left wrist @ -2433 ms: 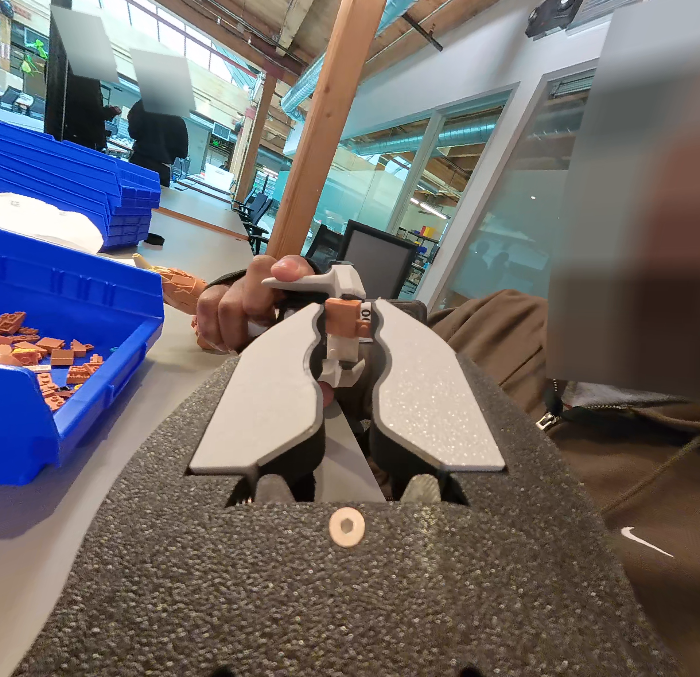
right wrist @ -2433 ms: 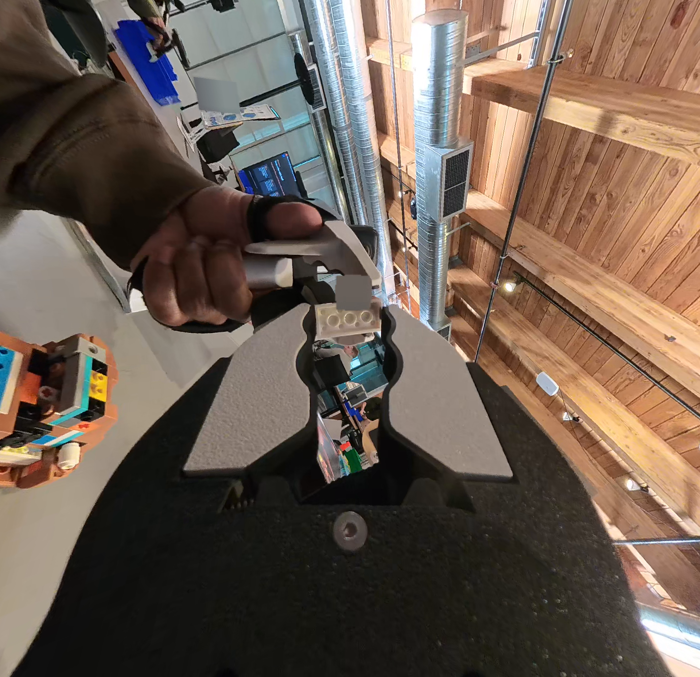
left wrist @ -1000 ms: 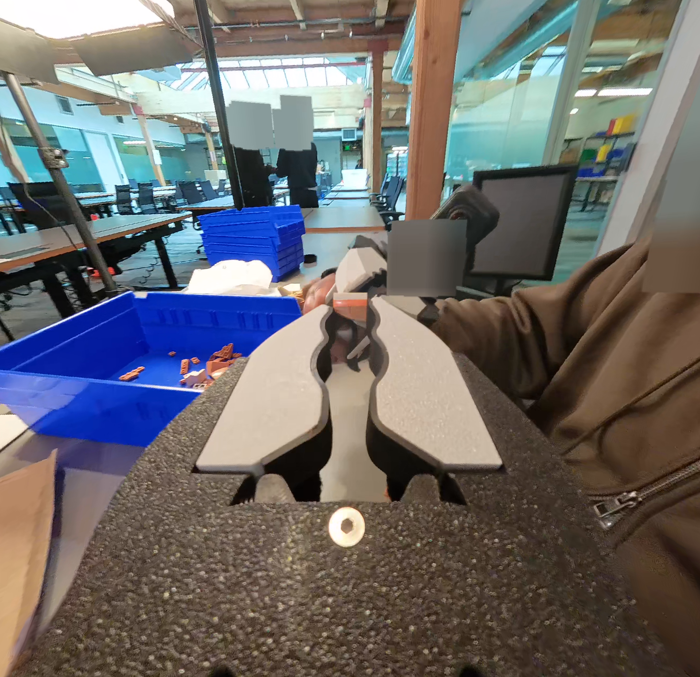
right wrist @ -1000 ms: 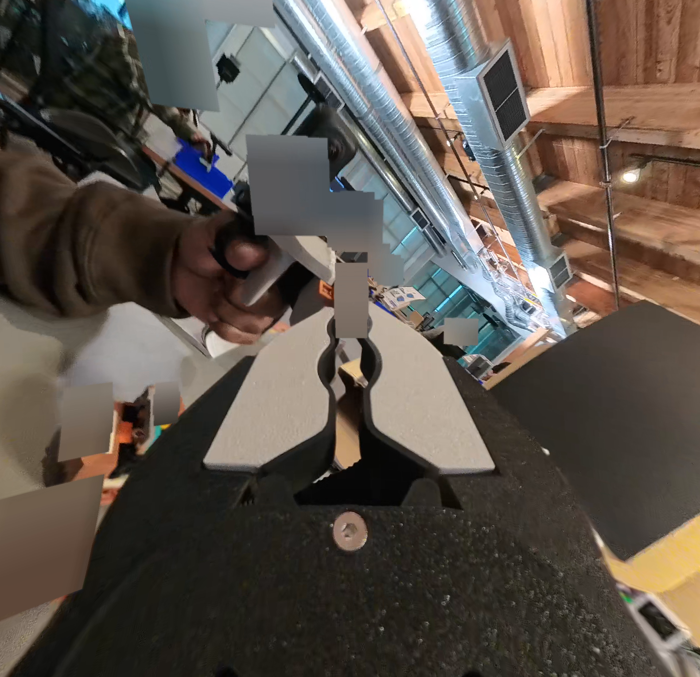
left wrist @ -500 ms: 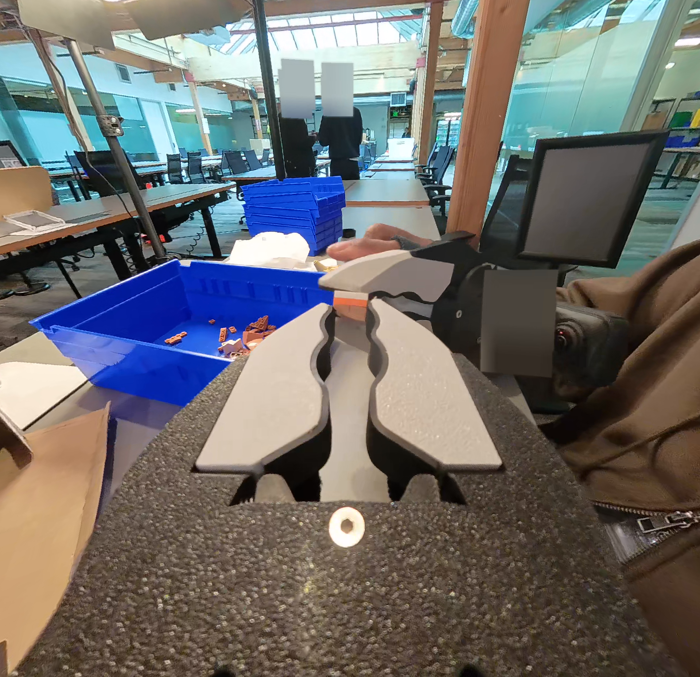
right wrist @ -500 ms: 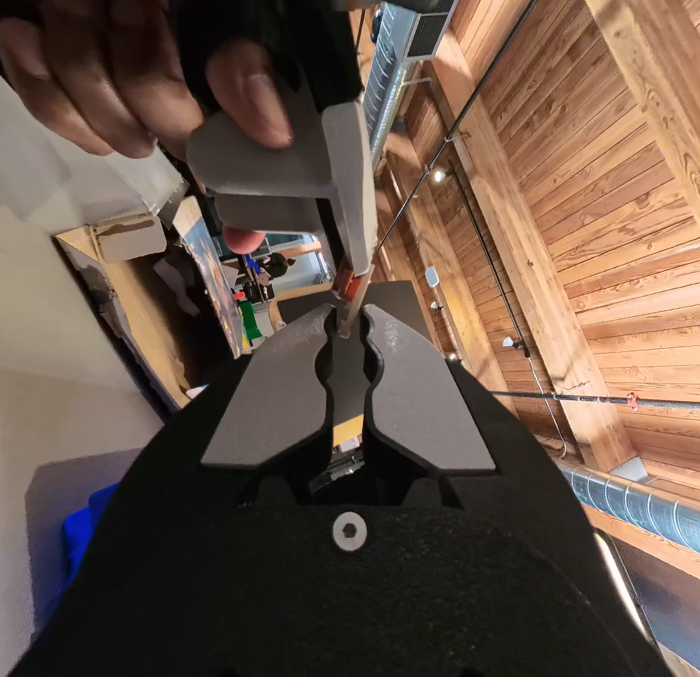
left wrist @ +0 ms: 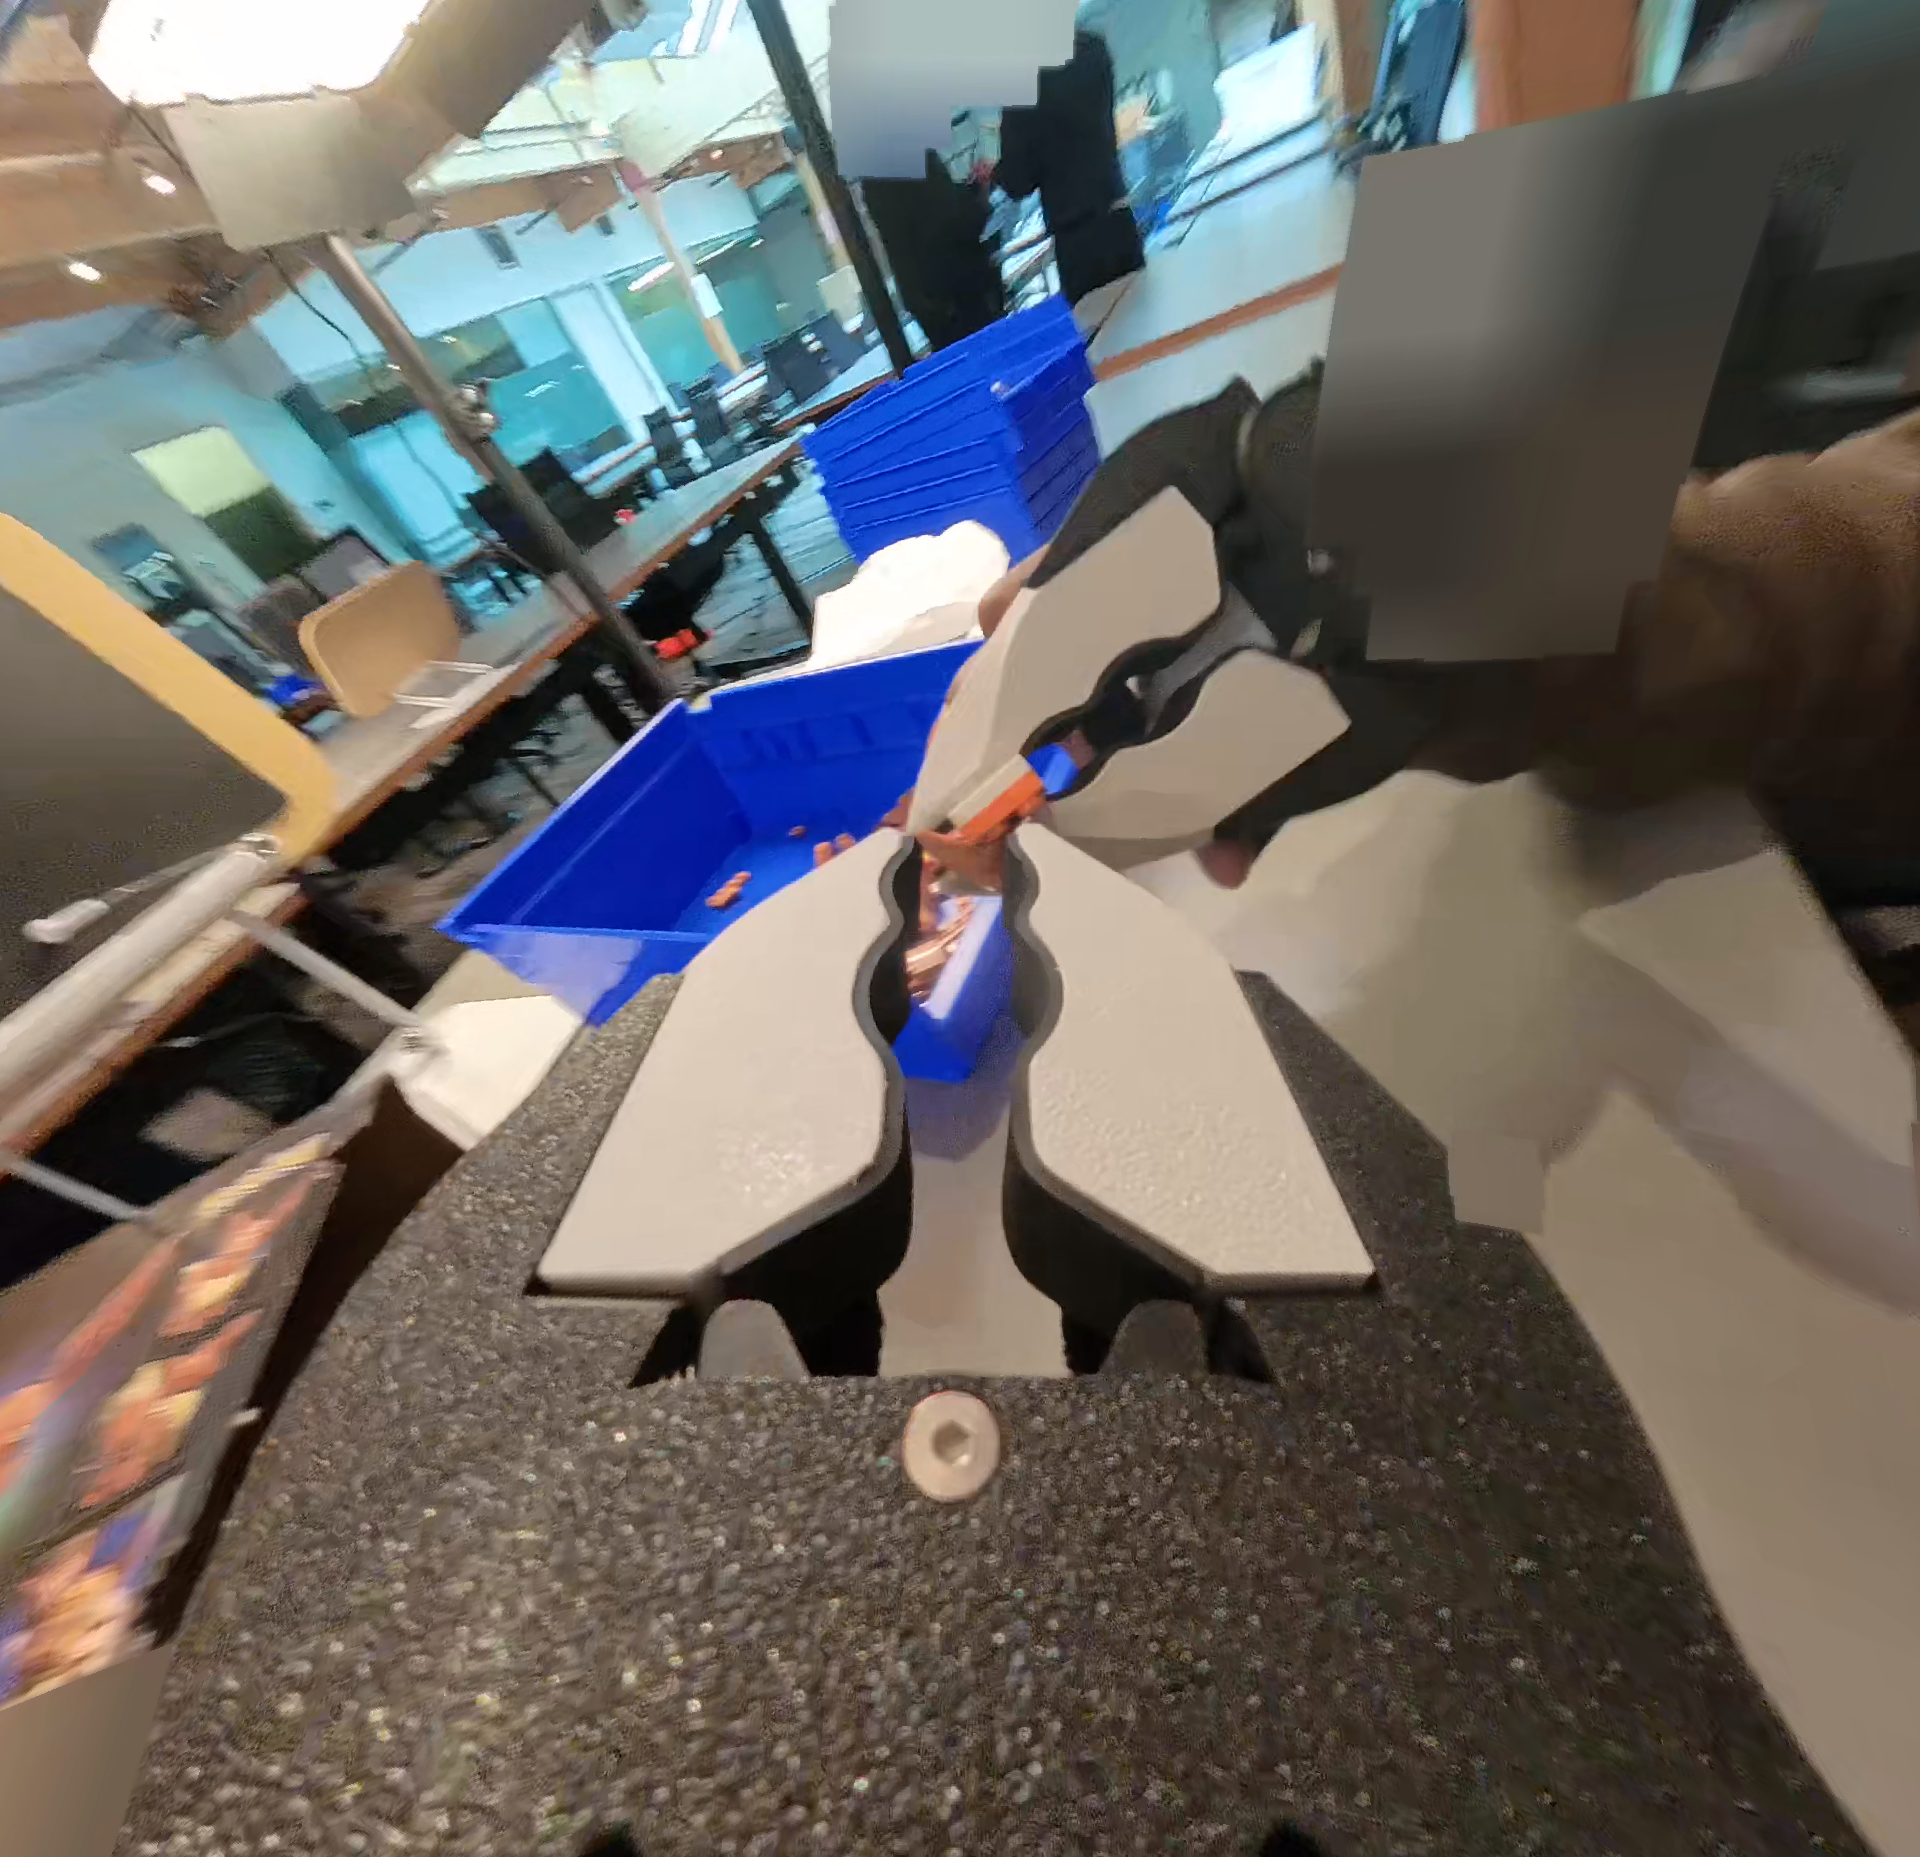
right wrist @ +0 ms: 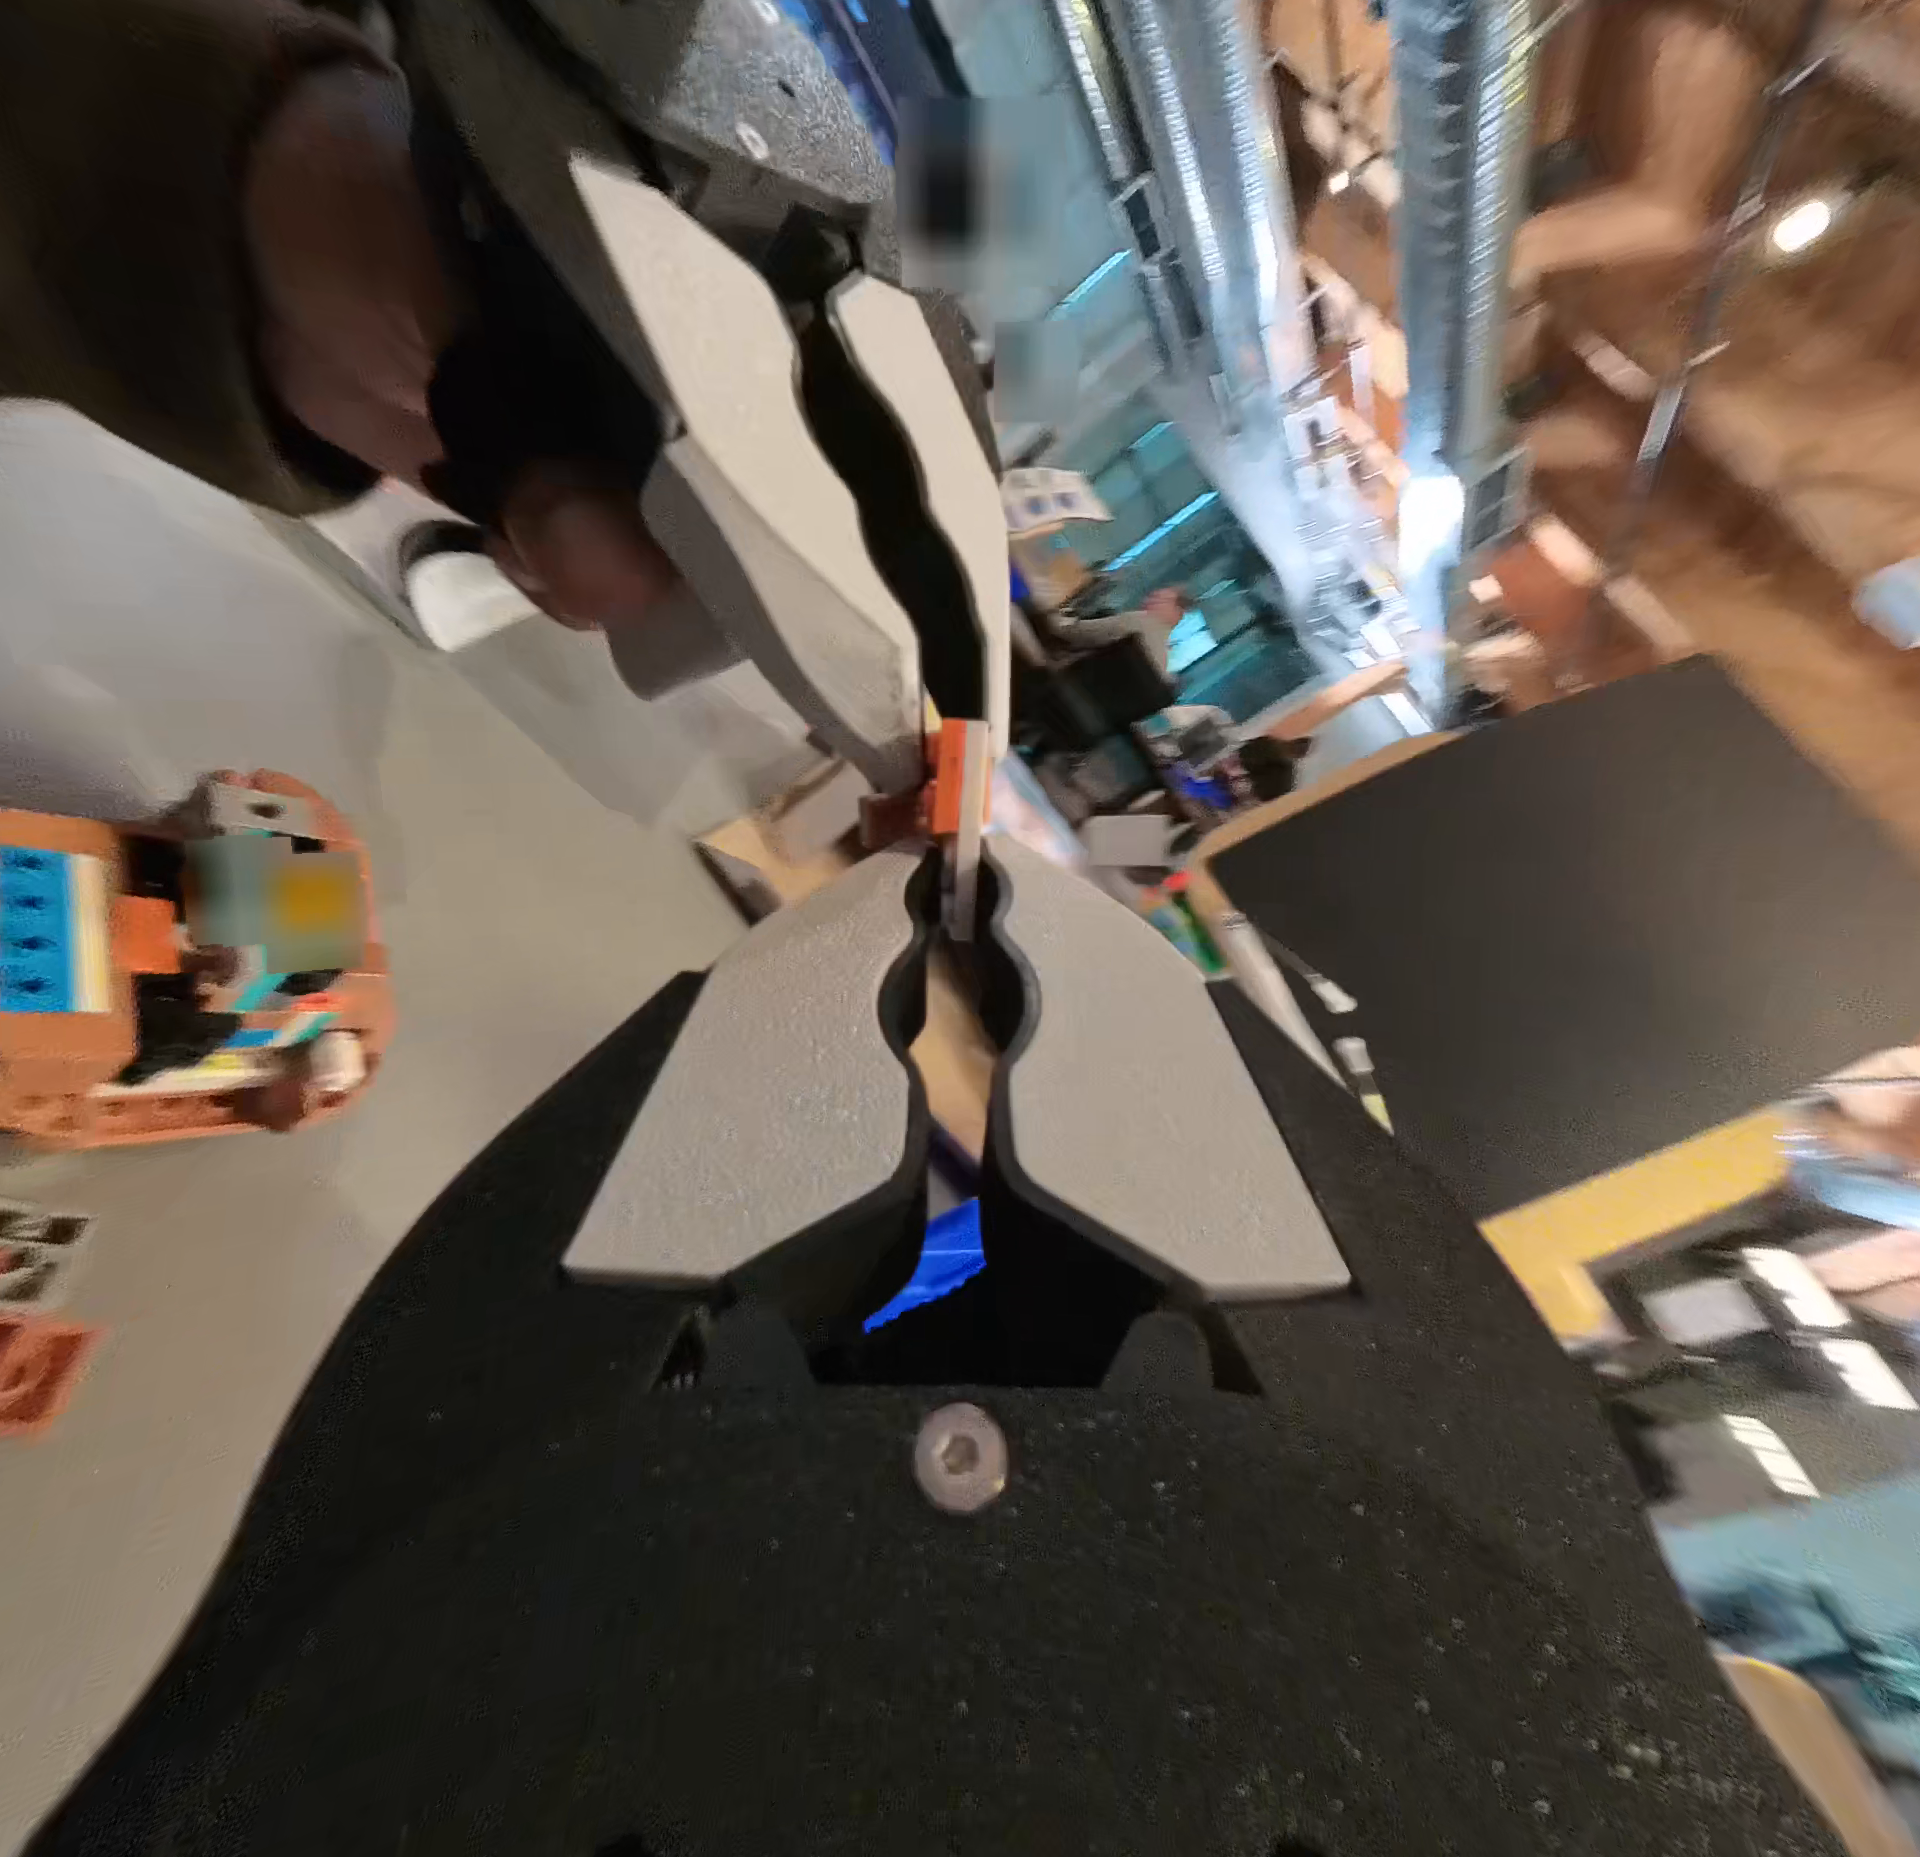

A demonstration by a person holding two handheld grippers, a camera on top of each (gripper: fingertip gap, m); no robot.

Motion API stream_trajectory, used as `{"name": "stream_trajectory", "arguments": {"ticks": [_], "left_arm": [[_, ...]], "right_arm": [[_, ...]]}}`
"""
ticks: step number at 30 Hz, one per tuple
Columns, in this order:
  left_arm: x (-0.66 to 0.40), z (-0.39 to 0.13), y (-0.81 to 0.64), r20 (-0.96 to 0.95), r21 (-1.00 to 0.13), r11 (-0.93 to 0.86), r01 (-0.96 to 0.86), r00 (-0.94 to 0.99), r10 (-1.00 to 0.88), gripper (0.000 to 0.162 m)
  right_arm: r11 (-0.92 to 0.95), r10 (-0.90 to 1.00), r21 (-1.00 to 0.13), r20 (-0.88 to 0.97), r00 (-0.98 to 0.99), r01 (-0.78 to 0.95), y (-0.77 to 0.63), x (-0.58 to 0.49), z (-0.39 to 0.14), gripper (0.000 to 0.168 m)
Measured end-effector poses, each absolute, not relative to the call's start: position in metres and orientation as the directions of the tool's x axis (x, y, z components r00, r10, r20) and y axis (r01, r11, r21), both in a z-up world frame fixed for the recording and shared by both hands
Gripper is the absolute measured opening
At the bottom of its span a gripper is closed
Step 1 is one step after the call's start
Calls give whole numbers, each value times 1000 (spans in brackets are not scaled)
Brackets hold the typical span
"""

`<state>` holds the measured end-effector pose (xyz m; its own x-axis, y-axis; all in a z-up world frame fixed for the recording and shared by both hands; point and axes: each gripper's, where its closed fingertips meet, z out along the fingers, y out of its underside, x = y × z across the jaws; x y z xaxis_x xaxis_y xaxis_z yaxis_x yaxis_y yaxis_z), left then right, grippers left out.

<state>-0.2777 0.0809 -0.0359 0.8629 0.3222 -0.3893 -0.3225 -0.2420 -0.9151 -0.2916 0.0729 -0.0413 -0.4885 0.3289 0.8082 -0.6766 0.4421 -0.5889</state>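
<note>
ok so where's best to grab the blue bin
Take the bin by the rim of its near wall, from above, with one finger inside and one outside. It is open-topped with thin upright walls, and the bricks lie further in, so they probably won't get in the way.

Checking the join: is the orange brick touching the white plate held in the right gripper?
Touching. The right wrist view shows the orange brick pressed flush against the white plate, which runs down between the fingertips of the right gripper.
</note>
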Motion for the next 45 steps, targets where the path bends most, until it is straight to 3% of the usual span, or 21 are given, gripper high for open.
{"name": "stream_trajectory", "arguments": {"ticks": [10,15,19,22,25,28,33,35,38,45], "left_arm": [[-277,-37,82,-323,-941,-208,-268,896,305,15],[-272,-22,78,-195,-981,-49,-189,946,260,15],[-263,0,70,13,-984,180,-10,992,127,15],[-259,9,64,31,-968,250,11,997,77,15],[-248,14,64,-48,-962,267,-62,997,59,15],[-233,20,62,-148,-941,304,-150,989,30,15],[-210,34,54,-233,-883,428,-193,971,-42,16],[-203,39,49,-243,-859,479,-178,967,-75,16],[-195,45,46,-237,-833,536,-135,964,-125,16],[-188,59,31,-133,-736,666,120,939,-316,16]], "right_arm": [[358,413,-711,701,-581,-605,80,-303,-34,3],[329,452,-757,651,-610,-564,90,-312,-29,4],[317,473,-751,654,-590,-579,94,-310,-22,3],[305,467,-737,668,-579,-604,95,-305,-18,3],[351,388,-698,715,-581,-625,90,-300,-29,3],[476,96,-632,728,-678,-611,80,-284,-82,4],[718,-259,-449,537,-803,-532,93,-269,-182,4],[772,-299,-405,448,-842,-490,102,-266,-204,4],[781,-295,-437,372,-880,-446,104,-260,-209,4],[780,-274,-456,366,-889,-428,104,-263,-209,6]]}}
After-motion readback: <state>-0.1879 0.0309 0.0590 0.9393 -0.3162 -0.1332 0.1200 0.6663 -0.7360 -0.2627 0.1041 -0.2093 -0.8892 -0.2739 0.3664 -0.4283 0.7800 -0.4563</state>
